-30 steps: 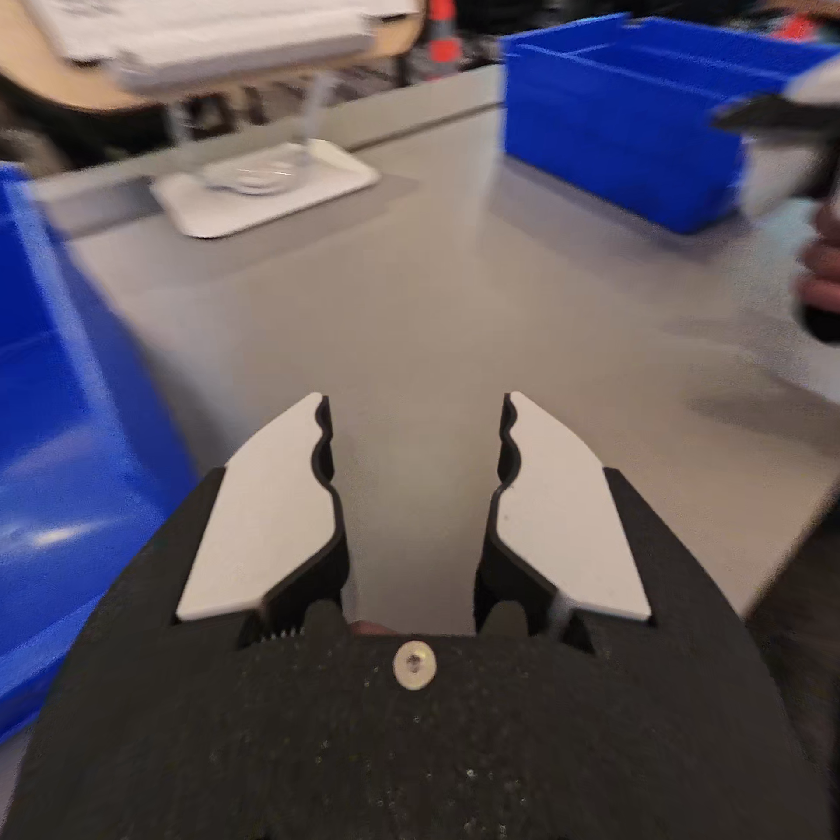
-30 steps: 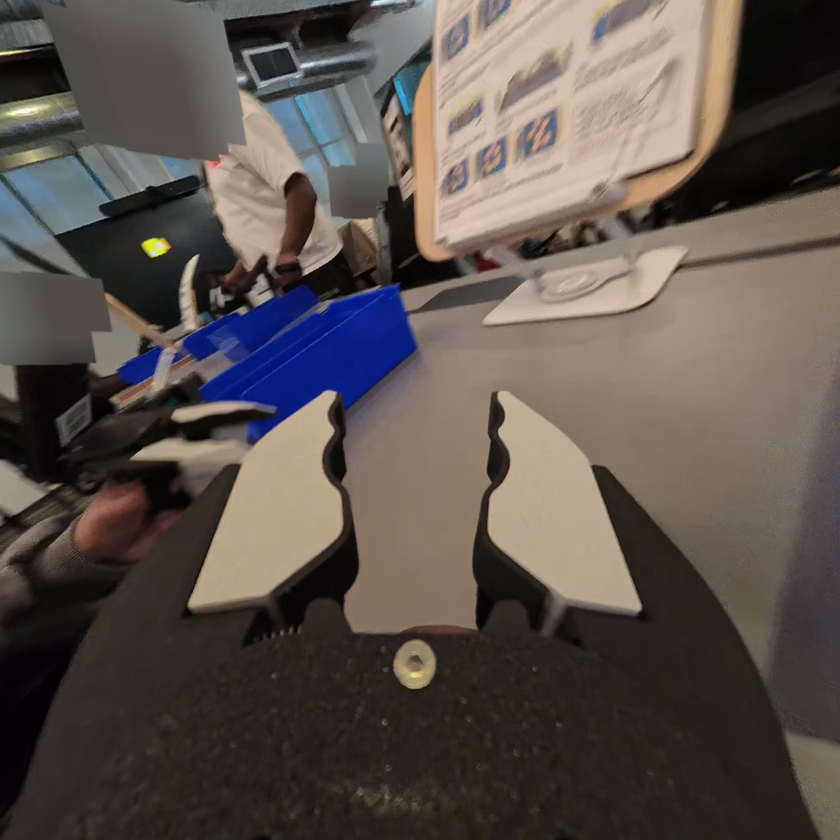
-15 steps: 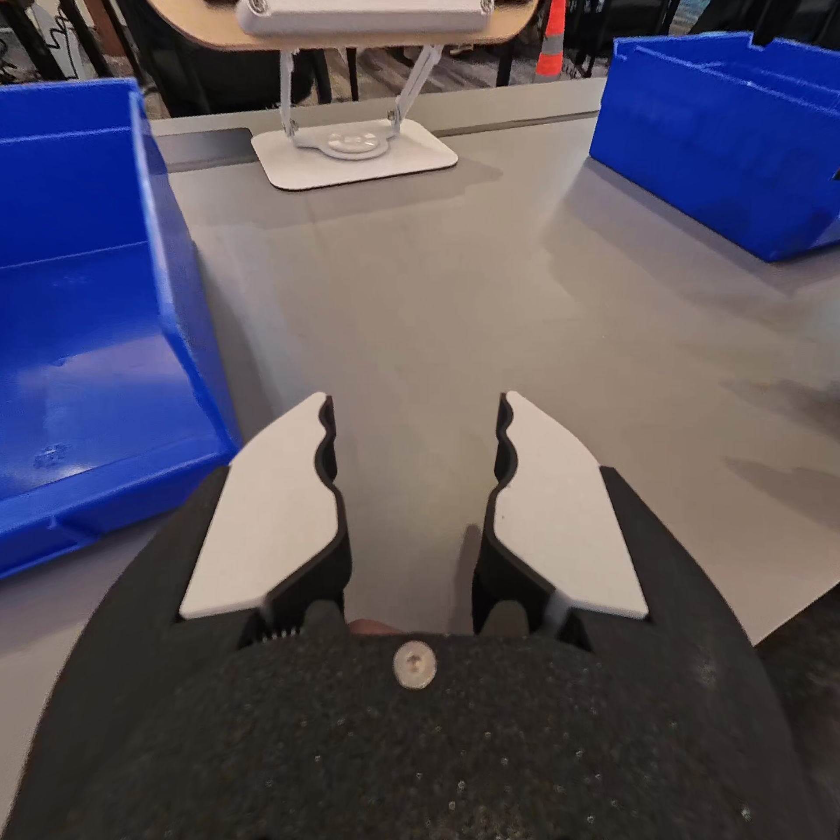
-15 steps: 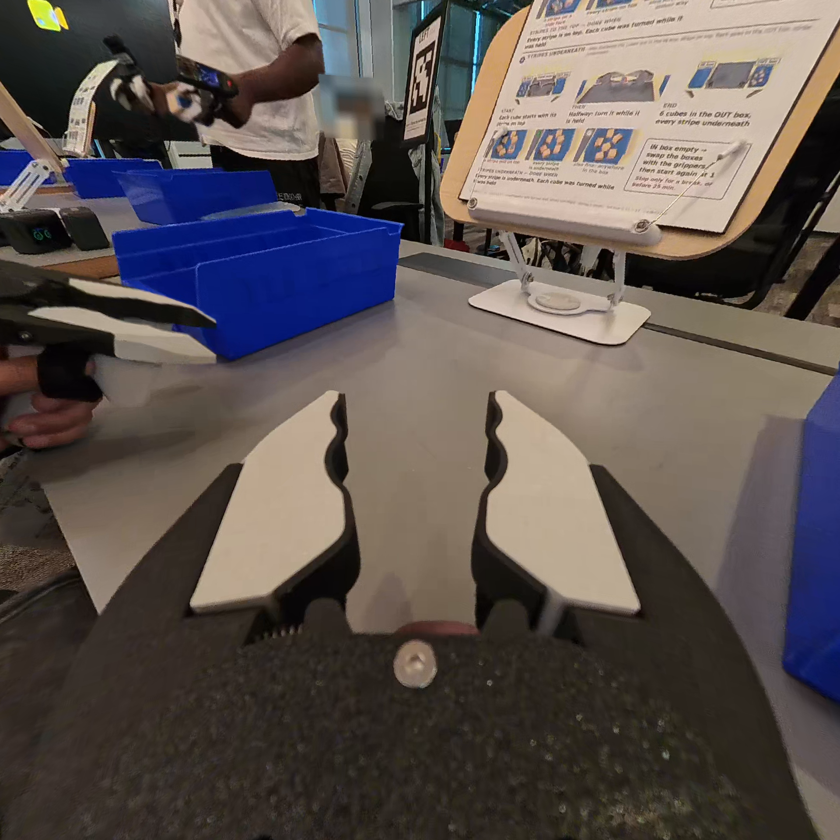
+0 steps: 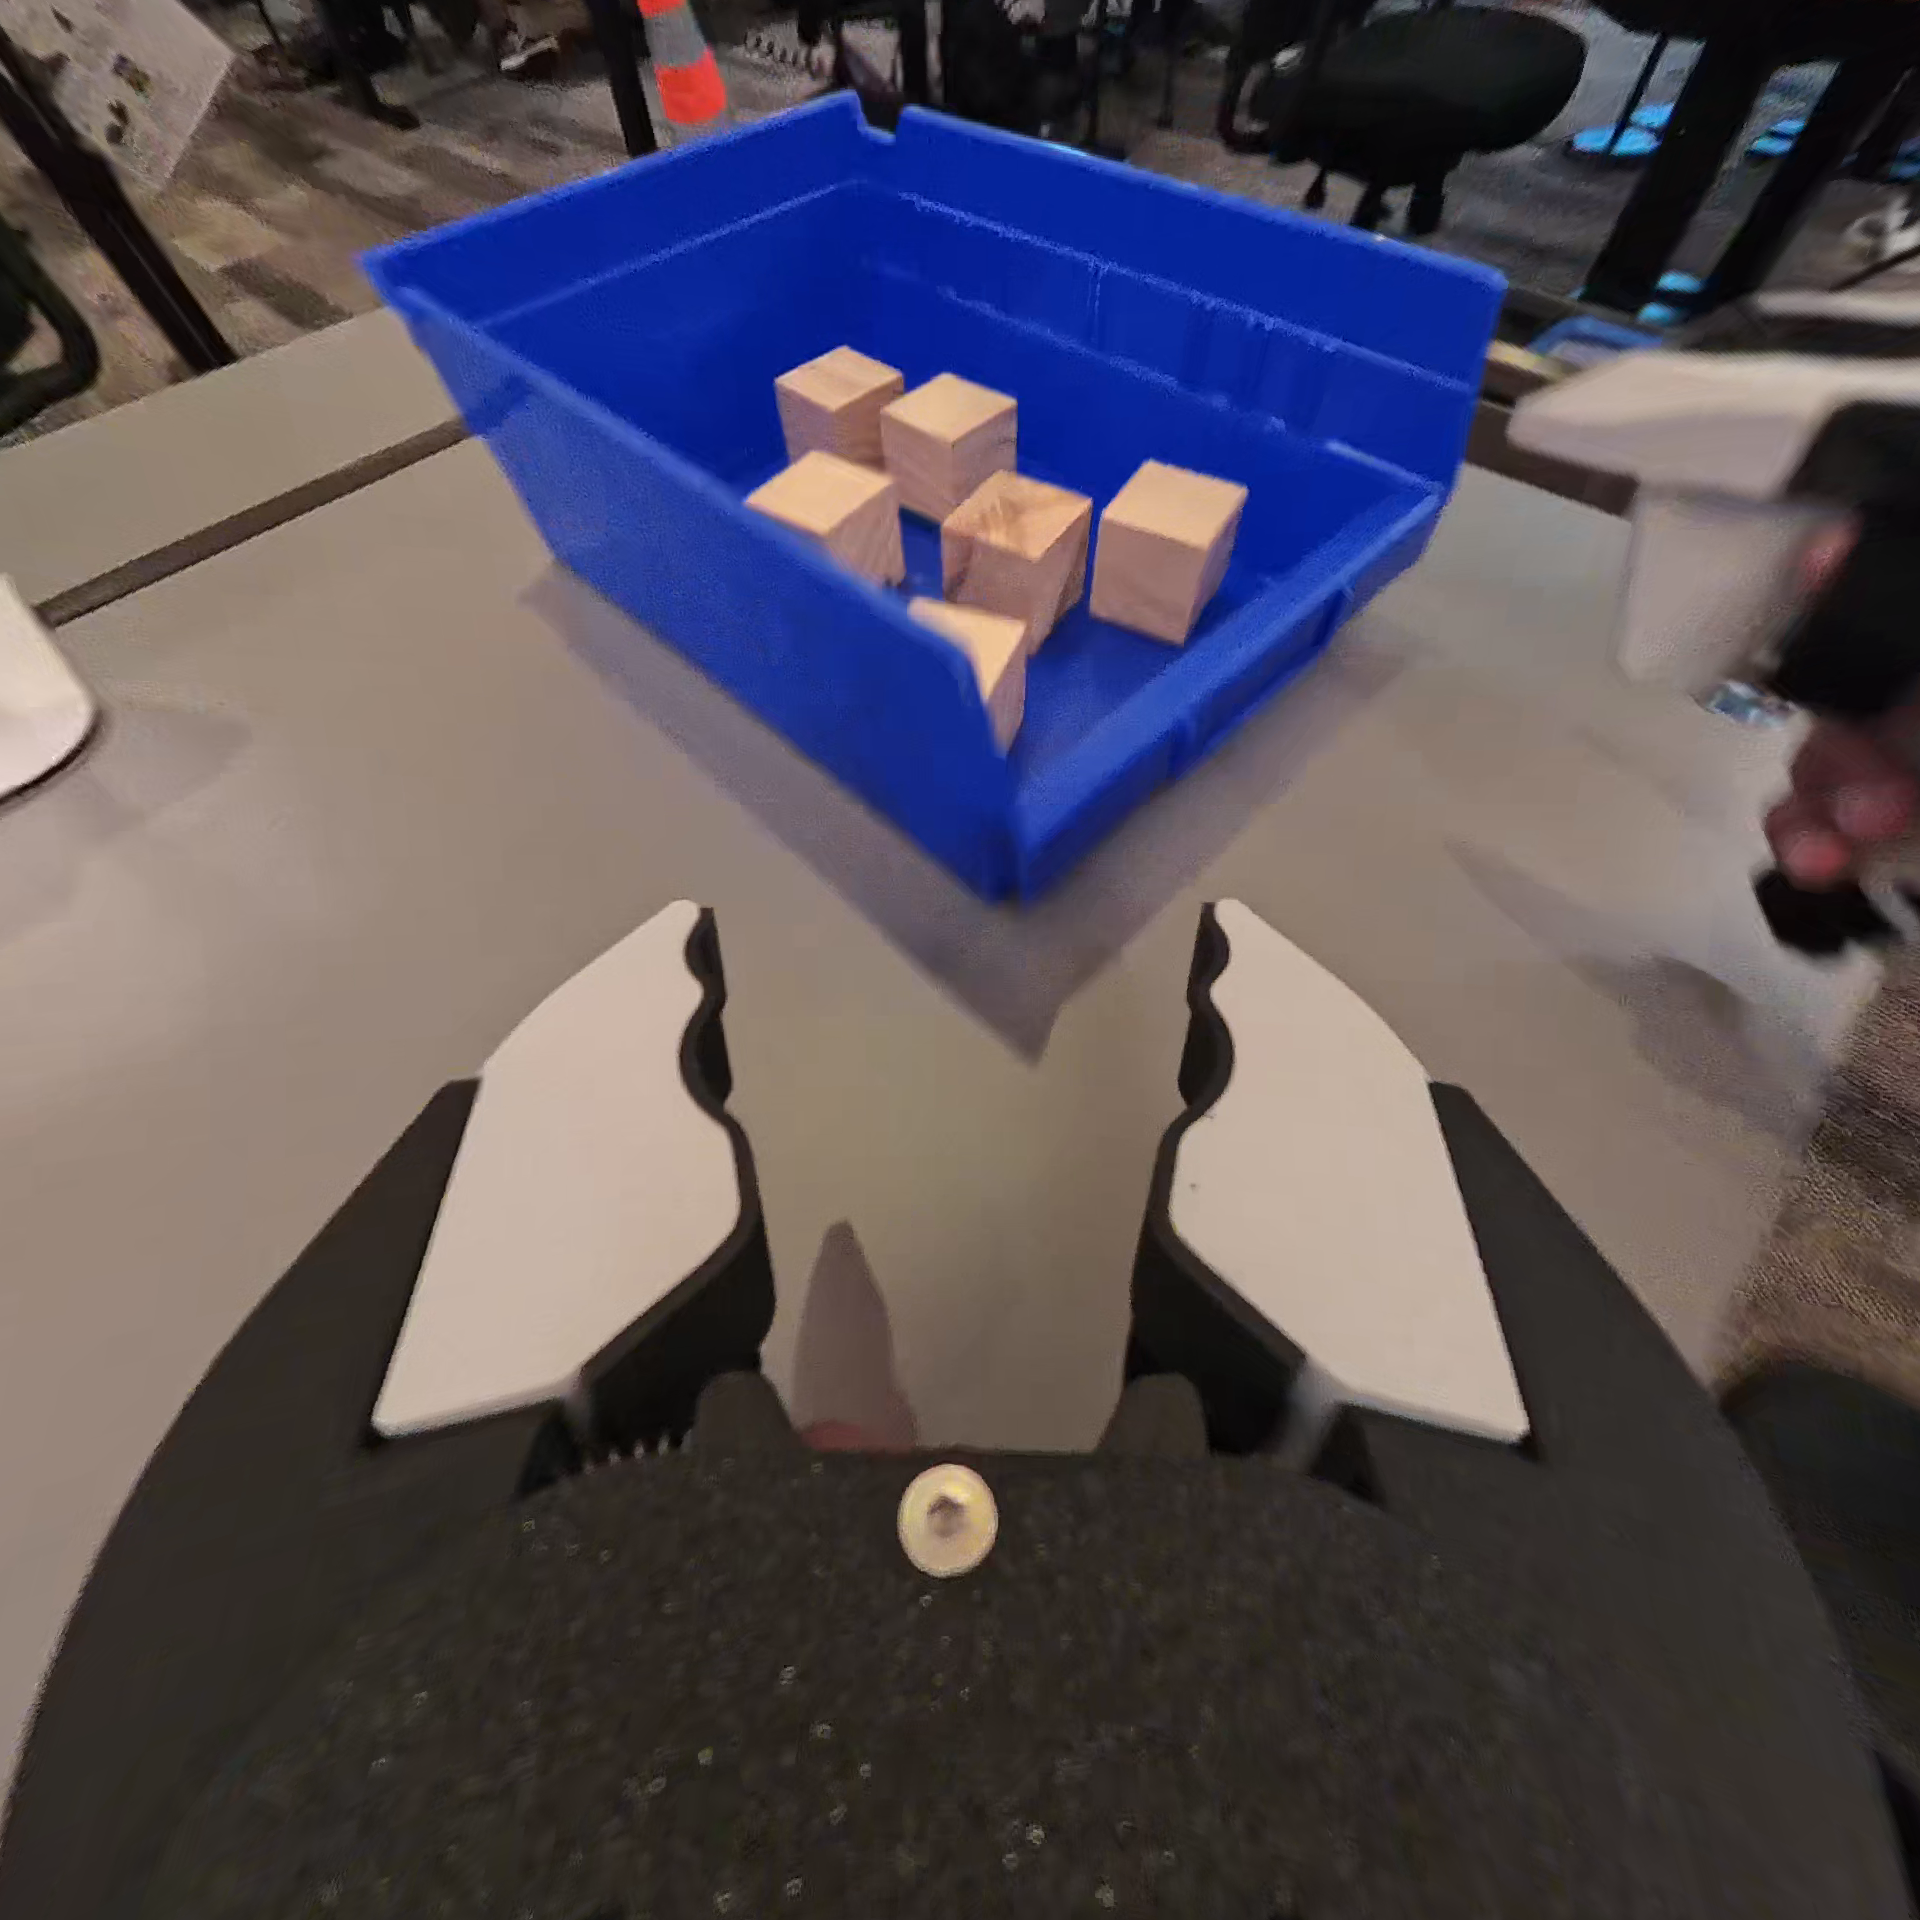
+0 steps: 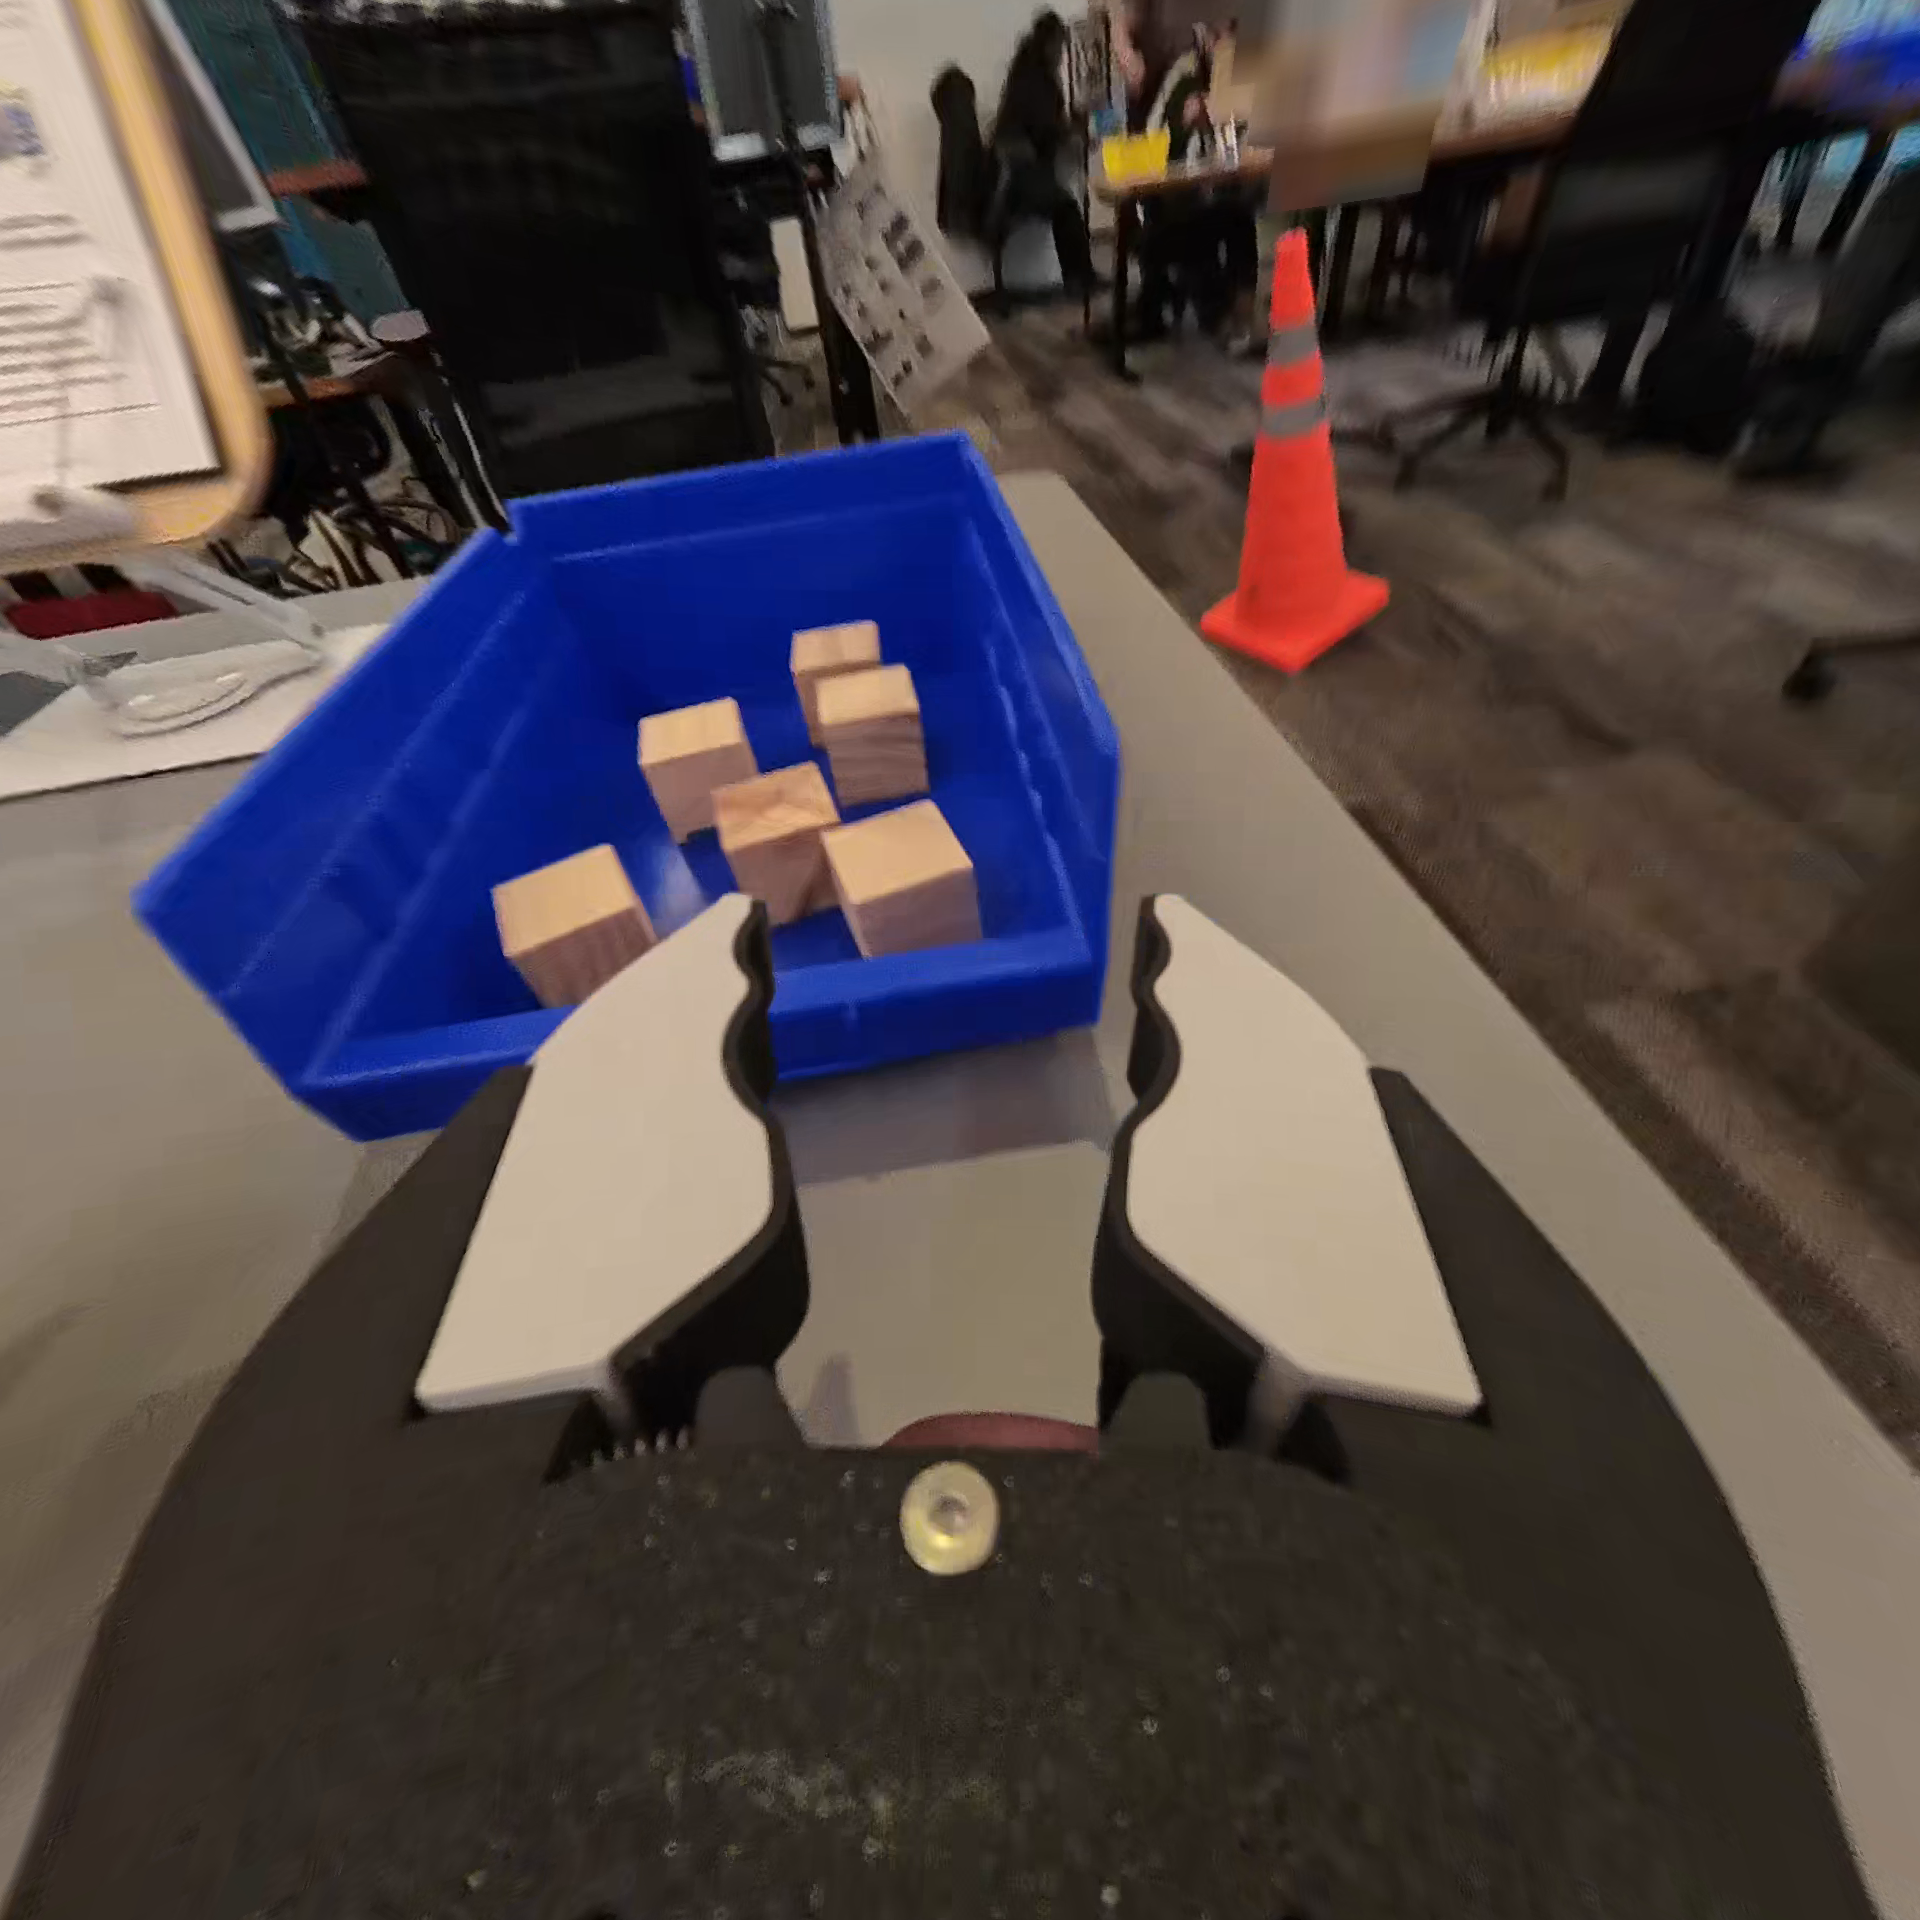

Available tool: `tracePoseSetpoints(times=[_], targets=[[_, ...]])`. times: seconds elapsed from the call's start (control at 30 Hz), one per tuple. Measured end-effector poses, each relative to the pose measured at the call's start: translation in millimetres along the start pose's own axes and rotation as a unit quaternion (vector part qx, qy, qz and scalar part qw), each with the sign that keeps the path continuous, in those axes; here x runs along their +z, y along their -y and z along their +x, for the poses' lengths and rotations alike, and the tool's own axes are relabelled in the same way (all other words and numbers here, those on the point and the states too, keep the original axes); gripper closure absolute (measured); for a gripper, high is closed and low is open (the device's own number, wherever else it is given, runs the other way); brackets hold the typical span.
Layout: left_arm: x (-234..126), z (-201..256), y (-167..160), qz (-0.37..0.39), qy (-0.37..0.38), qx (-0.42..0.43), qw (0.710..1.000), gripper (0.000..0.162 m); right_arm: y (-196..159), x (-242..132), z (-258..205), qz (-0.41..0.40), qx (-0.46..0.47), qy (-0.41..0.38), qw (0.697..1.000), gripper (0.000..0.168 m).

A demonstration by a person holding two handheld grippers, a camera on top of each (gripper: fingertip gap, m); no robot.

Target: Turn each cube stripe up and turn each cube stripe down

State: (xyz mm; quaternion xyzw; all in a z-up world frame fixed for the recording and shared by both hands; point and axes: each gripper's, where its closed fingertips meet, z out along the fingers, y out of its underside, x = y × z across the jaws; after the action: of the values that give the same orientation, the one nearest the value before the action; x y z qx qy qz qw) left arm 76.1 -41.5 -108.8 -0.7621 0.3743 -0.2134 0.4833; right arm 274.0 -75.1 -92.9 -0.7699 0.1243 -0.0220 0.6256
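Note:
A blue bin (image 5: pixel 727 623) stands on the grey table and holds several plain wooden cubes (image 5: pixel 1164 551); no stripe shows on any face I can see. My left gripper (image 5: pixel 951 935) is open and empty, above the table just short of the bin's near corner. The bin also shows in the right wrist view (image 6: pixel 343 935) with the cubes (image 6: pixel 904 878) inside. My right gripper (image 6: pixel 951 925) is open and empty, its fingertips over the bin's near wall. The right gripper also shows at the right edge of the left wrist view (image 5: pixel 1704 447), held by a hand.
A white stand base (image 6: pixel 156 686) with a wooden board (image 6: pixel 156 312) is left of the bin. The table's right edge (image 6: pixel 1351 831) drops to carpeted floor with an orange cone (image 6: pixel 1294 488). People sit at a table far behind.
Both views have swung right to a bin holding wooden cubes, which now lies just ahead. Both grippers' jaws stand wider apart than before.

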Motion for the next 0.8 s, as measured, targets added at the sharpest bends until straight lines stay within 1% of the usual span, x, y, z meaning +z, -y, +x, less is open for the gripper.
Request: tracePoseSetpoints(times=[0.07,0.13,0.17,0.23,0.27,0.3,0.4,0.43,0.5,0.53,0.57,0.6,0.7,0.8], targets=[[41,2,16,-0.009,0.015,-0.034,0.999,0.077,-12,14,11,-0.015,0.025,0.002,1.0,0.102],[75,-1,26,-0.025,0.015,-0.094,0.995,0.083,-21,29,21,-0.048,0.018,-0.014,0.999,0.102],[89,-3,27,-0.042,0.011,-0.116,0.992,0.083,-19,38,23,-0.051,0.012,-0.013,0.999,0.101],[106,-9,25,-0.07,0.015,-0.151,0.986,0.085,-13,51,25,-0.04,0.012,-0.018,0.999,0.101],[110,-15,21,-0.08,0.029,-0.154,0.984,0.096,-14,58,24,-0.046,0.02,-0.012,0.999,0.101],[110,-19,20,-0.077,0.032,-0.158,0.984,0.102,-17,64,22,-0.059,0.031,-0.002,0.998,0.101],[102,-34,16,-0.083,0.063,-0.181,0.978,0.12,-29,72,14,-0.104,0.044,0.014,0.994,0.101],[98,-39,15,-0.089,0.077,-0.175,0.978,0.128,-31,72,11,-0.108,0.049,0.018,0.993,0.096],[86,-55,11,-0.095,0.134,-0.15,0.975,0.147,-30,70,-6,-0.097,0.087,0.057,0.99,0.104],[80,-61,9,-0.094,0.158,-0.137,0.973,0.154,-28,67,-16,-0.088,0.103,0.083,0.987,0.118],[75,-65,7,-0.091,0.173,-0.121,0.973,0.158,-23,61,-24,-0.071,0.114,0.099,0.986,0.142],[70,-66,5,-0.089,0.176,-0.11,0.974,0.158,-22,56,-25,-0.068,0.118,0.08,0.987,0.151],[48,-70,-2,-0.084,0.172,-0.097,0.977,0.158,-28,38,-38,-0.096,0.081,0.053,0.991,0.159],[8,-80,-5,-0.064,0.183,-0.08,0.978,0.158,-24,17,-69,-0.081,0.068,0.06,0.993,0.159]])
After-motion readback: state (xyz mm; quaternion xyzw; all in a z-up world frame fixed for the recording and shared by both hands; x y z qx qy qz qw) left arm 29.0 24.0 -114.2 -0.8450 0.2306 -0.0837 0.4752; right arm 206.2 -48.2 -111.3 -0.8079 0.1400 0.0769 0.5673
